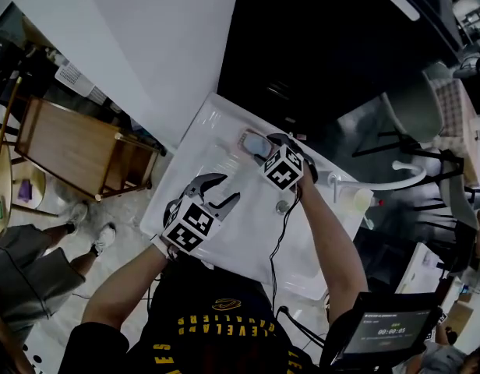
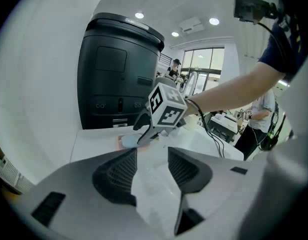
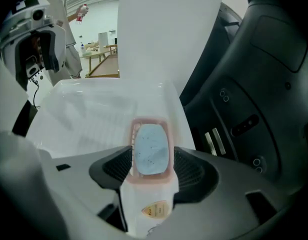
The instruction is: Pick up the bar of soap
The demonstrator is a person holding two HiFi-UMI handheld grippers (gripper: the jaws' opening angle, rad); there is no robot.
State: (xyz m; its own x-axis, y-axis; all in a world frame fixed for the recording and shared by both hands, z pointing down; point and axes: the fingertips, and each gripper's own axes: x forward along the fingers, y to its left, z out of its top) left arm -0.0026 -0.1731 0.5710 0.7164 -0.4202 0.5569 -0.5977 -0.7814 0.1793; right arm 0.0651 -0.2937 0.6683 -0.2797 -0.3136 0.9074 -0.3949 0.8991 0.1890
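Observation:
A pale blue bar of soap (image 3: 150,149) lies in a pink soap dish (image 3: 151,177) on the far corner of a white sink (image 3: 84,119). My right gripper (image 3: 151,166) hangs over it, jaws wide apart on either side of the dish, and I see no pad pressing on the soap. In the head view the soap (image 1: 254,143) shows just past the right gripper (image 1: 263,149). My left gripper (image 1: 223,189) hovers over the sink basin (image 1: 248,236), open with nothing between its fingers. From the left gripper view, the left gripper (image 2: 152,159) points at the right gripper (image 2: 144,136) and the soap (image 2: 127,142).
A large black appliance (image 3: 254,84) stands right behind the sink. A drain (image 1: 281,206) and a tap (image 1: 331,181) are in the sink. A wooden cabinet (image 1: 84,150) and a bystander's feet (image 1: 92,236) are to the left. A screen (image 1: 384,329) sits at lower right.

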